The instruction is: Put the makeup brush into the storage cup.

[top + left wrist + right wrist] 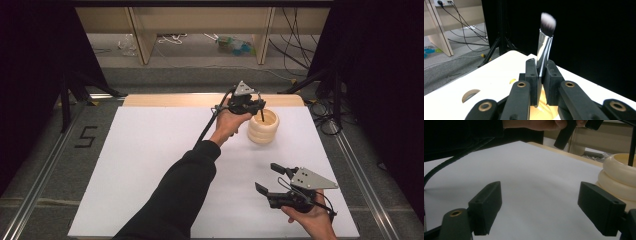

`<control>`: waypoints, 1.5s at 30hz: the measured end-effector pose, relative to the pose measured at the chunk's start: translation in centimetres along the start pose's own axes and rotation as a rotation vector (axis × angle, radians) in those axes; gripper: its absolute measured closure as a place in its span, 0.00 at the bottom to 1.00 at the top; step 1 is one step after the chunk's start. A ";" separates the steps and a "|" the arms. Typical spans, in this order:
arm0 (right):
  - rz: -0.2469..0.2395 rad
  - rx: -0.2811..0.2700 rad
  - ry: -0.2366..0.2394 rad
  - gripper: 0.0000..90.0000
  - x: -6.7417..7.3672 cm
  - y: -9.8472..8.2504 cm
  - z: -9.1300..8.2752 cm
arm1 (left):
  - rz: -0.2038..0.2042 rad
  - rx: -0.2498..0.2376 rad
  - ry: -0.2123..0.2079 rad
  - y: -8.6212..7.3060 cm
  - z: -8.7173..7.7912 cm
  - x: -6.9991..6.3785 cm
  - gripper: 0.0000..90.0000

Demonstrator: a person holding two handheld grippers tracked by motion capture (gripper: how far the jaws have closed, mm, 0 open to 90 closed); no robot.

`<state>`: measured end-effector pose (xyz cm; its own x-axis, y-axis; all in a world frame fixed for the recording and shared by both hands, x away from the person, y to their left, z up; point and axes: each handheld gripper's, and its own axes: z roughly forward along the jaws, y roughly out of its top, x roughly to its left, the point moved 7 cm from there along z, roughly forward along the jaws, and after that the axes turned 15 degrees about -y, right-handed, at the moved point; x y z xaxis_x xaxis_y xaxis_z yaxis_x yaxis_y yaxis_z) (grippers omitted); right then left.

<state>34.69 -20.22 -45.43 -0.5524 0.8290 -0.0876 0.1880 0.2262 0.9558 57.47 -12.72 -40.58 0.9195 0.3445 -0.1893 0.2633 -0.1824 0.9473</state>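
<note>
1. There, in the high view, the left gripper (256, 106) hung over a cream ribbed holder (263, 127) standing toward the far right of the white table (150, 160).
2. Its jaws were clamped on a makeup brush (544, 43), the silver ferrule pinched between them and the white-tipped bristles pointing away from the camera in the left gripper view.
3. The brush's dark handle reached down into the holder's open mouth.
4. The right gripper (270, 179) was held low near the table's near right edge, well apart from the holder, its jaws spread wide and empty.
</note>
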 end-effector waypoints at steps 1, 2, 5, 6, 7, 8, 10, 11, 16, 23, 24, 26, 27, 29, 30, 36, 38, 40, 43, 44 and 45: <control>0.002 -0.001 -0.004 0.23 0.0 0.0 0.0 | 0.002 0.004 0.000 -0.1 0.0 0.1 0.92; 0.001 -0.002 -0.003 0.23 0.0 0.0 0.0 | -0.003 0.008 0.005 -0.1 0.0 0.1 0.92; 0.001 0.001 0.001 0.23 0.0 0.0 0.0 | -0.005 0.009 -0.001 -0.2 0.2 0.2 0.92; 0.000 -0.001 0.006 0.23 0.1 0.0 0.0 | -0.003 0.012 0.001 -0.3 0.2 0.2 0.92; -0.002 0.000 0.005 0.23 0.1 0.0 0.0 | -0.005 0.015 0.000 -0.4 0.3 0.2 0.92; -0.001 -0.005 0.010 0.23 0.1 0.0 0.0 | -0.007 0.016 0.002 -0.4 0.3 0.2 0.92; -0.002 0.001 0.006 0.23 0.1 0.0 0.0 | -0.007 0.021 0.002 -0.6 0.4 0.2 0.92; -0.002 0.001 0.006 0.23 0.1 0.0 0.0 | -0.009 0.021 0.002 -0.6 0.4 0.2 0.92; 0.026 0.014 0.023 0.23 0.4 -0.1 0.0 | -0.001 0.040 -0.005 -1.0 0.8 0.1 0.92; 0.020 0.018 0.021 0.23 0.4 -0.1 -0.1 | 0.002 0.058 -0.012 -1.5 1.1 0.1 0.92; 0.019 0.019 0.022 0.23 0.4 -0.1 -0.1 | 0.003 0.061 -0.012 -1.5 1.1 0.1 0.91; -0.003 0.003 0.008 0.23 0.2 0.0 0.0 | 0.005 0.077 0.010 -1.7 1.2 0.2 0.83; 0.003 -0.010 0.017 0.23 0.3 0.1 0.1 | 0.001 0.085 0.021 -1.8 1.2 0.2 0.75; 0.013 0.014 0.024 0.23 0.4 -0.1 0.0 | -0.009 0.087 0.028 -1.7 1.0 0.3 0.65; 0.016 0.018 0.021 0.23 0.4 -0.1 0.0 | -0.013 0.081 0.042 -1.6 0.9 0.4 0.60; -0.009 0.040 0.011 0.23 0.2 -0.2 -0.2 | -0.039 0.068 0.088 -0.8 -0.6 1.0 0.40; -0.007 0.019 0.015 0.23 0.2 -0.2 0.0 | -0.037 0.067 0.091 -0.4 -1.2 1.0 0.38; -0.007 0.015 0.016 0.23 0.2 -0.2 0.0 | -0.033 0.070 0.102 -0.1 -1.8 1.0 0.38; -0.006 0.009 0.008 0.23 0.2 -0.1 0.0 | -0.025 0.071 0.100 0.2 -2.3 0.9 0.38; -0.006 0.008 0.006 0.23 0.2 -0.1 0.0 | -0.025 0.075 0.101 0.3 -2.5 0.9 0.37; -0.006 0.008 0.008 0.23 0.2 -0.1 0.1 | -0.024 0.077 0.099 0.3 -2.7 0.8 0.37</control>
<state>34.60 -20.04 -45.55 -0.5604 0.8232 -0.0909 0.1911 0.2353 0.9529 57.50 -10.04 -39.72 0.8805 0.4379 -0.1818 0.3103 -0.2423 0.9192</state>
